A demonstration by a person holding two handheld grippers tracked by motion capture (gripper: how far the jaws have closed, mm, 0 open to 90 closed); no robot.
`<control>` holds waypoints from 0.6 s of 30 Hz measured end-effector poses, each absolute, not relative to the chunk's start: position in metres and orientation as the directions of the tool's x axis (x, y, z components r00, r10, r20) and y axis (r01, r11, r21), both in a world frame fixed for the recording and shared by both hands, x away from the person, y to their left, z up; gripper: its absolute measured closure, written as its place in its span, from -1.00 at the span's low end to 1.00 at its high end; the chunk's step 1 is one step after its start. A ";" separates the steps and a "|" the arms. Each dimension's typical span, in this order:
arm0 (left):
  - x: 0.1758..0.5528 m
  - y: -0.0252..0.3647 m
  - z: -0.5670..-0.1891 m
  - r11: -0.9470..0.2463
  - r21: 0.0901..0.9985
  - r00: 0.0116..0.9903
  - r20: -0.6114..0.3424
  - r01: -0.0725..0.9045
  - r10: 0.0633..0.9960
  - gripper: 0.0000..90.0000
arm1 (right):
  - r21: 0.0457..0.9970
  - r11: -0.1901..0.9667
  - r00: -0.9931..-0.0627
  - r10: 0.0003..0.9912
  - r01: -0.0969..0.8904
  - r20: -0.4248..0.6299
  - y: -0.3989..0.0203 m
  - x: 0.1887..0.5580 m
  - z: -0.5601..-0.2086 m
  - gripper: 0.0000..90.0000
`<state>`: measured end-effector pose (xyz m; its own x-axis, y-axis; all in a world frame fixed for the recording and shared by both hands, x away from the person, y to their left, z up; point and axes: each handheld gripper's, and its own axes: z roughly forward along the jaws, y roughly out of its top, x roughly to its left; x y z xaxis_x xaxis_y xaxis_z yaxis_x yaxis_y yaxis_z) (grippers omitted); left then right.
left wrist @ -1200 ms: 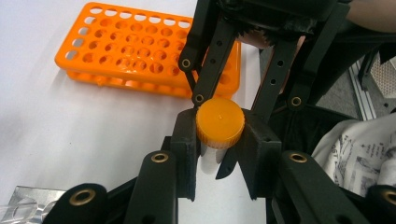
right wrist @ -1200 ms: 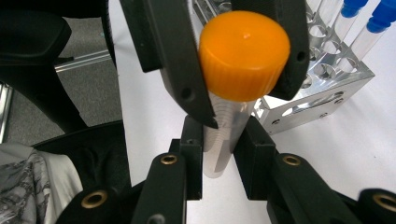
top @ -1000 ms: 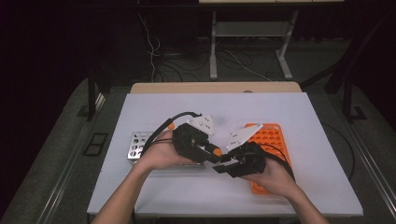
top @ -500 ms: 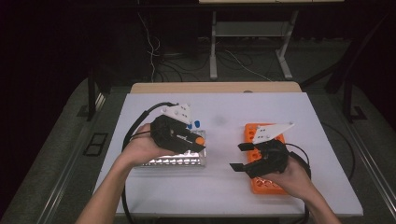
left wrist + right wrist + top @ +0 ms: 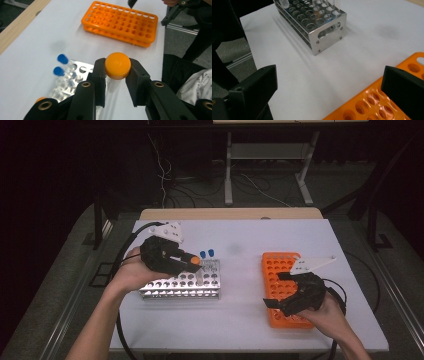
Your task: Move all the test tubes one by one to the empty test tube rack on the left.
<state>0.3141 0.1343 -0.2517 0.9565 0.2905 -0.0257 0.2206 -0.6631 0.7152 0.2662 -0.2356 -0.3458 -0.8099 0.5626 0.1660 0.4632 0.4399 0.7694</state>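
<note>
My left gripper (image 5: 117,72) is shut on a clear tube with an orange cap (image 5: 117,65), its pads clamped on the cap's sides. In the high view this gripper (image 5: 192,262) hangs over the metal rack (image 5: 180,282), near its right end. Two blue-capped tubes (image 5: 60,65) stand in that rack. My right gripper (image 5: 275,290) hovers over the near-left part of the orange rack (image 5: 280,267). Its jaws have just been opening and now stand wide, and in the right gripper view nothing lies between them (image 5: 329,85).
The metal rack (image 5: 324,27) and the orange rack (image 5: 372,105) stand apart on the white table (image 5: 240,320), with bare tabletop between them. Cables trail from both grippers off the table's near edge. A wooden strip (image 5: 230,213) runs along the far edge.
The two grippers, together at the table's middle a second ago, have drawn apart. The left went left over the metal rack with the tube. The right went right over the orange rack and opened.
</note>
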 end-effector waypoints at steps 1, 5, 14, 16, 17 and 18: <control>0.315 0.136 -0.252 -0.662 0.715 0.955 -0.024 0.224 0.297 0.53 | 0.771 0.436 -0.807 0.567 0.464 0.165 -0.237 0.266 -0.347 -1.00; 0.317 0.144 -0.251 -0.657 0.716 0.947 -0.020 0.238 0.321 0.53 | 0.771 0.424 -0.798 0.577 0.476 0.176 -0.245 0.264 -0.352 -1.00; 0.323 0.159 -0.251 -0.657 0.708 0.931 -0.002 0.259 0.364 0.53 | 0.772 0.397 -0.777 0.599 0.497 0.192 -0.259 0.261 -0.363 -1.00; 0.325 0.162 -0.252 -0.659 0.704 0.928 0.002 0.264 0.373 0.53 | 0.771 0.394 -0.774 0.603 0.500 0.194 -0.262 0.260 -0.365 -1.00; 0.326 0.164 -0.252 -0.661 0.701 0.925 0.004 0.269 0.381 0.53 | 0.771 0.392 -0.772 0.604 0.502 0.196 -0.263 0.259 -0.366 -1.00; 0.328 0.165 -0.252 -0.663 0.698 0.923 0.006 0.271 0.384 0.53 | 0.770 0.391 -0.771 0.605 0.504 0.197 -0.264 0.259 -0.366 -1.00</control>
